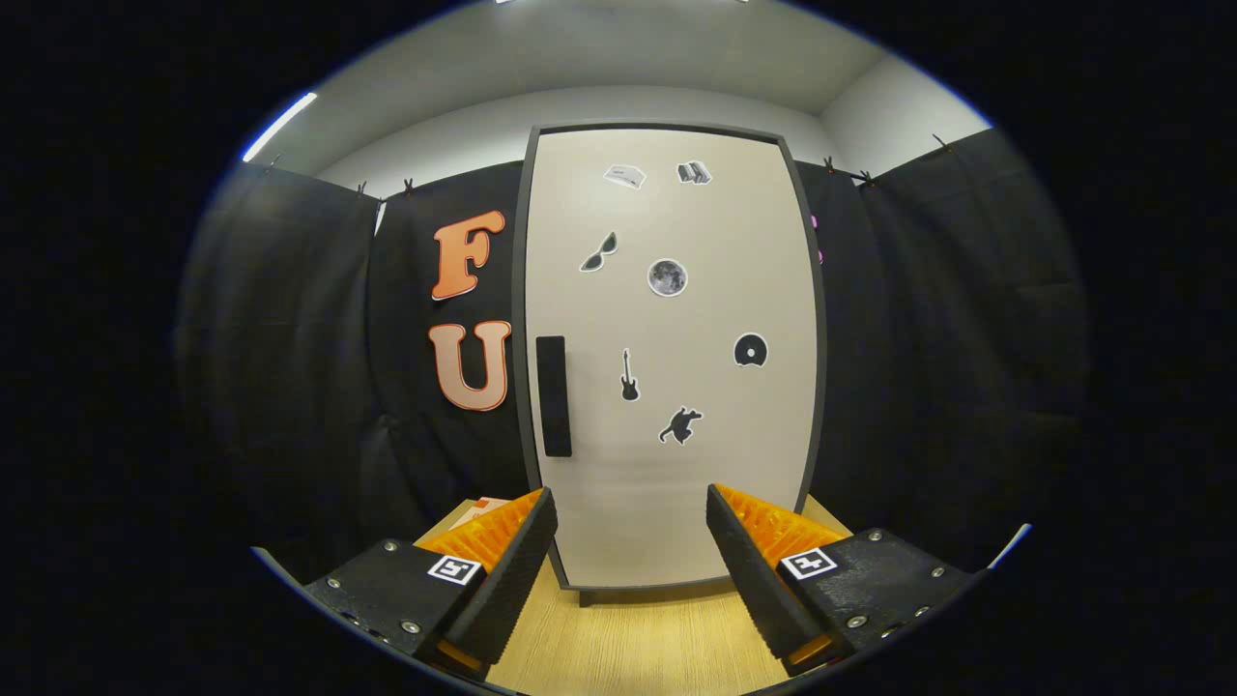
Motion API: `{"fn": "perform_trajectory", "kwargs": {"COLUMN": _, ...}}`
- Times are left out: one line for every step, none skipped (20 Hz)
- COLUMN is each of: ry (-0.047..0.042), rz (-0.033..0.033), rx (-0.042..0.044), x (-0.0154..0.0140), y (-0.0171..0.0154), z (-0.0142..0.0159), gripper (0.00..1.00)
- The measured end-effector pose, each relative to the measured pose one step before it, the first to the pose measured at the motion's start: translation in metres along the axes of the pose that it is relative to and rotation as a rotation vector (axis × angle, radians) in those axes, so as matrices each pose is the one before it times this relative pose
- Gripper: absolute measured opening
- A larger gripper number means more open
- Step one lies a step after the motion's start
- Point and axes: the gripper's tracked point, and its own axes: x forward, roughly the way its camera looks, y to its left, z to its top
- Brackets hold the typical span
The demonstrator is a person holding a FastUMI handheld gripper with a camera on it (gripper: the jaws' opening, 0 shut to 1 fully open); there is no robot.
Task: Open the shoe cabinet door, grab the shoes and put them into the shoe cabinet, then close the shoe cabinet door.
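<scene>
A tall, smooth, pale shoe cabinet door (667, 387), dark-framed and shut, is seen upright on a wood-grain floor (638, 648) beyond the gripper (630, 534), with a slim dark rectangular handle (553, 395) and small flat stickers (667, 276), the ridged fingers spread wide and holding nothing.

Shoe cabinet (667, 358) upright on the surface (638, 648), door (676, 503) closed, handle (554, 395) at its left edge; the claw (631, 561), fingers apart, lies before it.
</scene>
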Motion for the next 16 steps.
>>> {"fn": "perform_trajectory", "kwargs": {"ry": 0.00006, "rz": -0.00403, "rx": 0.00247, "x": -0.01138, "y": -0.00232, "z": 0.00131, "gripper": 0.97}}
{"fn": "perform_trajectory", "kwargs": {"ry": -0.00307, "rz": -0.00782, "rx": -0.00125, "x": -0.01100, "y": -0.00352, "z": 0.00224, "gripper": 0.97}}
{"fn": "perform_trajectory", "kwargs": {"ry": -0.00740, "rz": -0.01080, "rx": -0.00902, "x": -0.01082, "y": -0.00380, "z": 0.00335, "gripper": 0.97}}
{"fn": "perform_trajectory", "kwargs": {"ry": -0.00970, "rz": -0.01194, "rx": -0.00707, "x": -0.01104, "y": -0.00441, "z": 0.00290, "gripper": 0.97}}
{"fn": "perform_trajectory", "kwargs": {"ry": -0.00722, "rz": -0.00469, "rx": -0.00015, "x": -0.01001, "y": -0.00199, "z": 0.00391, "gripper": 0.97}}
{"fn": "perform_trajectory", "kwargs": {"ry": -0.00681, "rz": -0.00328, "rx": 0.00025, "x": -0.00992, "y": -0.00138, "z": 0.00354, "gripper": 0.97}}
{"fn": "perform_trajectory", "kwargs": {"ry": -0.00142, "rz": -0.00461, "rx": -0.00058, "x": -0.00728, "y": -0.00186, "z": 0.00258, "gripper": 0.97}}
{"fn": "perform_trajectory", "kwargs": {"ry": -0.00458, "rz": -0.00557, "rx": -0.00122, "x": -0.00637, "y": -0.00220, "z": 0.00159, "gripper": 0.97}}
{"fn": "perform_trajectory", "kwargs": {"ry": -0.00088, "rz": -0.00820, "rx": -0.00396, "x": -0.00333, "y": -0.00277, "z": 0.00026, "gripper": 0.97}}
{"fn": "perform_trajectory", "kwargs": {"ry": -0.00104, "rz": -0.01258, "rx": -0.00716, "x": -0.00509, "y": -0.00365, "z": 0.00064, "gripper": 0.97}}
{"fn": "perform_trajectory", "kwargs": {"ry": -0.00144, "rz": -0.00686, "rx": -0.00449, "x": -0.00184, "y": -0.00206, "z": -0.00031, "gripper": 0.97}}
{"fn": "perform_trajectory", "kwargs": {"ry": 0.00063, "rz": -0.00422, "rx": -0.00102, "x": -0.00308, "y": -0.00055, "z": -0.00070, "gripper": 0.97}}
{"fn": "perform_trajectory", "kwargs": {"ry": 0.00398, "rz": -0.00029, "rx": 0.00382, "x": -0.00151, "y": -0.00055, "z": -0.00073, "gripper": 0.97}}
{"fn": "perform_trajectory", "kwargs": {"ry": 0.00018, "rz": 0.00037, "rx": 0.00152, "x": -0.00234, "y": -0.00020, "z": -0.00013, "gripper": 0.97}}
{"fn": "perform_trajectory", "kwargs": {"ry": -0.00243, "rz": -0.00336, "rx": 0.00013, "x": -0.00026, "y": -0.00076, "z": 0.00082, "gripper": 0.97}}
{"fn": "perform_trajectory", "kwargs": {"ry": -0.00191, "rz": -0.00464, "rx": -0.00460, "x": -0.00190, "y": -0.00181, "z": -0.00030, "gripper": 0.97}}
